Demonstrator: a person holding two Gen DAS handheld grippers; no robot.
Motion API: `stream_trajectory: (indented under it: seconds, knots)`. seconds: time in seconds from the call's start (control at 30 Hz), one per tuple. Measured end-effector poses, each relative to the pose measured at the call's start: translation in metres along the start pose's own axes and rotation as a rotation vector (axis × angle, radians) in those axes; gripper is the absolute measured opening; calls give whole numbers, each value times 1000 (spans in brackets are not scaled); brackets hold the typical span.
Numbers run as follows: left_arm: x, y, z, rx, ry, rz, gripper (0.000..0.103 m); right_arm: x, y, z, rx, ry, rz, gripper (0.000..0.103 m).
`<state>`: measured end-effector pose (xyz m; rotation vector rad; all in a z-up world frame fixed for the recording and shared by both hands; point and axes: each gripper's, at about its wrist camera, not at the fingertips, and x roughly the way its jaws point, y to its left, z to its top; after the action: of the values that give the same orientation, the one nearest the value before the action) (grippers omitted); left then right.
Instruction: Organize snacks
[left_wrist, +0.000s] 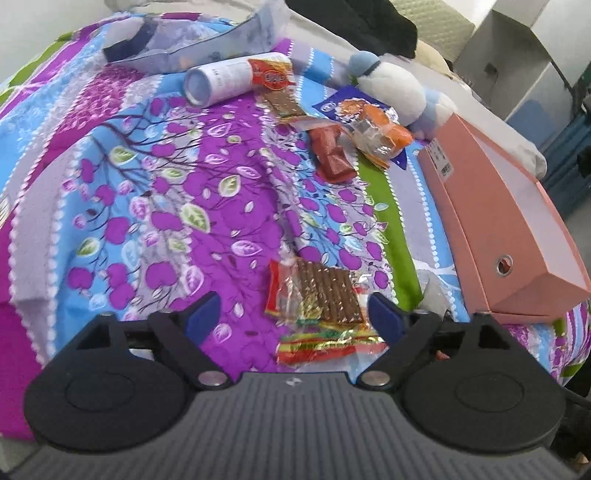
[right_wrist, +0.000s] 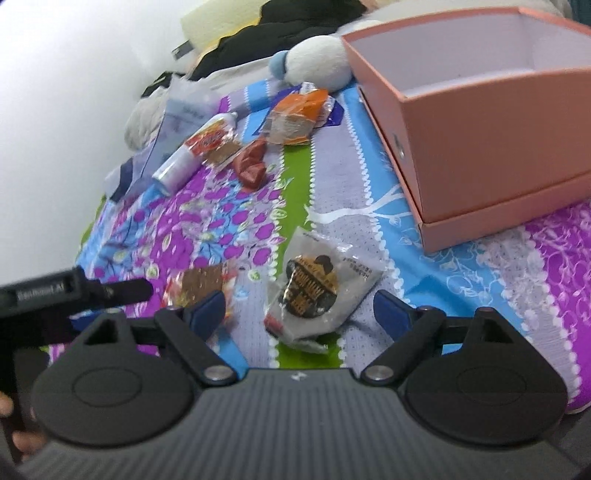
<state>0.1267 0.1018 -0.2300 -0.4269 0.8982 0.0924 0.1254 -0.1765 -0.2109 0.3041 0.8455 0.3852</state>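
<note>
Both claws gape wide, holding nothing: left claw (left_wrist: 291, 317) over the wafer packet (left_wrist: 317, 295), right claw (right_wrist: 299, 314) over a grey pouch (right_wrist: 317, 291) — light, crinkly, probably slippery; pinch 1 sealed edge.

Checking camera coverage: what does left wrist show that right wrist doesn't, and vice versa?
Left wrist only: the left gripper, open, over the wafer packet; the cardboard box at the top right.
Right wrist only: the right gripper, open, over the grey snack pouch; the pink box's empty interior.
Both: the bedspread, white tube, red packet, orange packet and plush toy.
</note>
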Motion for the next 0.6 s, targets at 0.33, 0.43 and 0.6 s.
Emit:
stream_trajectory:
  seconds: [0.33,0.43,0.6]
  knots:
    - [34,-29,0,153,46,60,99,18,5,-9,-102,30,-60,64]
    - [40,-36,-1,182,54,61,99,13,5,-10,-148,27,-65,61]
    - [50,-47,-1,269,67,76,98,6,9,-15,-238,20,-90,60]
